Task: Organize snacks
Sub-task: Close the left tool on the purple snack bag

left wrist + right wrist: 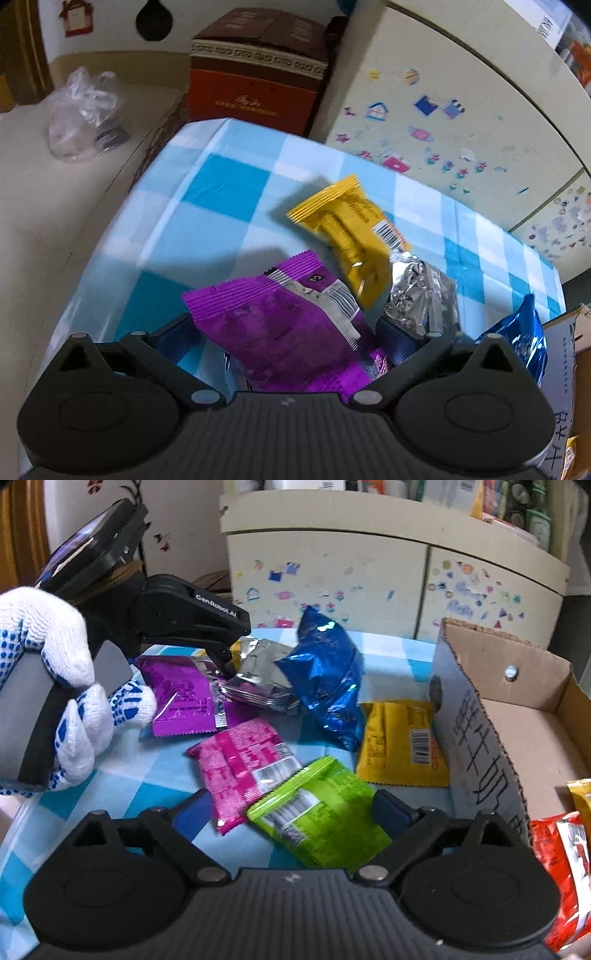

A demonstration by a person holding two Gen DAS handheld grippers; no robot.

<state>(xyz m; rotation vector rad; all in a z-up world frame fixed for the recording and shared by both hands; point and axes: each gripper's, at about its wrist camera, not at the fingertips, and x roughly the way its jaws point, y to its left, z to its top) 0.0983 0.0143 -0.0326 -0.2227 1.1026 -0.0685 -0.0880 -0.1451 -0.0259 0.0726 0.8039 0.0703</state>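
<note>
A purple packet [280, 332] lies on the checked cloth [207, 192] between the spread fingers of my left gripper [290, 332], which is open. Just past it are a yellow packet [351, 236] and a silver packet [421, 291]. In the right wrist view, my right gripper [293, 808] is open and low over a green packet [317, 812], with a pink packet [240, 764] beside it. A blue packet [325, 686] and another yellow packet [399, 738] lie further back. The left gripper [221, 661], held by a gloved hand [55, 686], hangs over the purple packet [177, 694].
An open cardboard box [498, 701] stands at the table's right with a red packet [561, 867] inside. Behind the table is a sticker-covered cabinet [369, 576]. A red-brown carton [255, 74] and a clear plastic bag [85, 114] sit off the table's far left.
</note>
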